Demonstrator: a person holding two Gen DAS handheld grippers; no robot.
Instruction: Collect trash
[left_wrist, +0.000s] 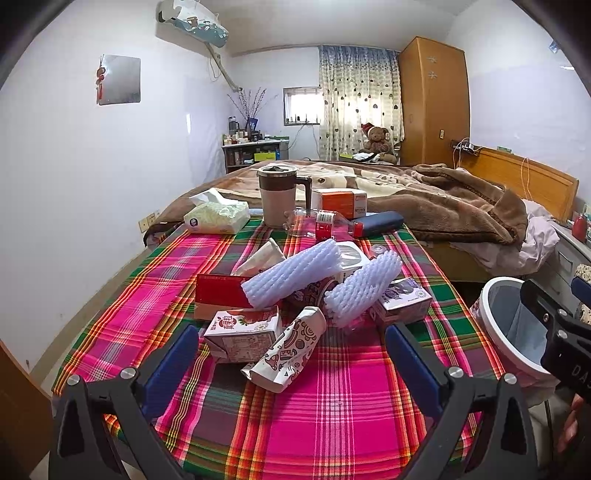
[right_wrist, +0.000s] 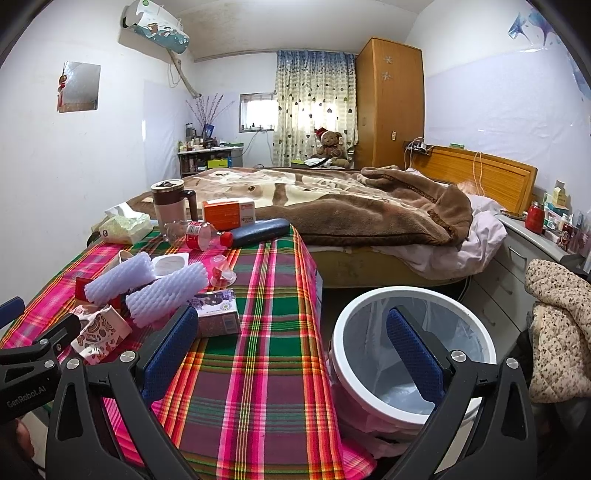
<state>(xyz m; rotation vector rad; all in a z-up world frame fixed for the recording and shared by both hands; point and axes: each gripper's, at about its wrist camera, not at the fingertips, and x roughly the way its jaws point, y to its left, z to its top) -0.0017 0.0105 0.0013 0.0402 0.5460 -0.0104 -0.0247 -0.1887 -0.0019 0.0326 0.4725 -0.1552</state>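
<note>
We see a woven cotton-like plaid tablecloth in pink, green and red (left_wrist: 332, 387), matt and slightly creased. On it lie two pale lilac foam net sleeves (left_wrist: 291, 273), soft and knobbly, beside printed glossy cardboard drink cartons (left_wrist: 243, 334) and a crushed patterned paper cup (left_wrist: 291, 345). A clear plastic bottle with a red label (left_wrist: 321, 225) looks shiny and crumpled. The brown and cream lidded mug (left_wrist: 277, 199) has a smooth, satin plastic look. The round white plastic bin (right_wrist: 410, 347) is glossy at the rim, lined with thin translucent film. Both grippers show matt black plastic frames, bright metal screws and blue textured rubbery finger pads (right_wrist: 413, 350). The brown blanket (right_wrist: 369, 210) looks plush and fleecy.
</note>
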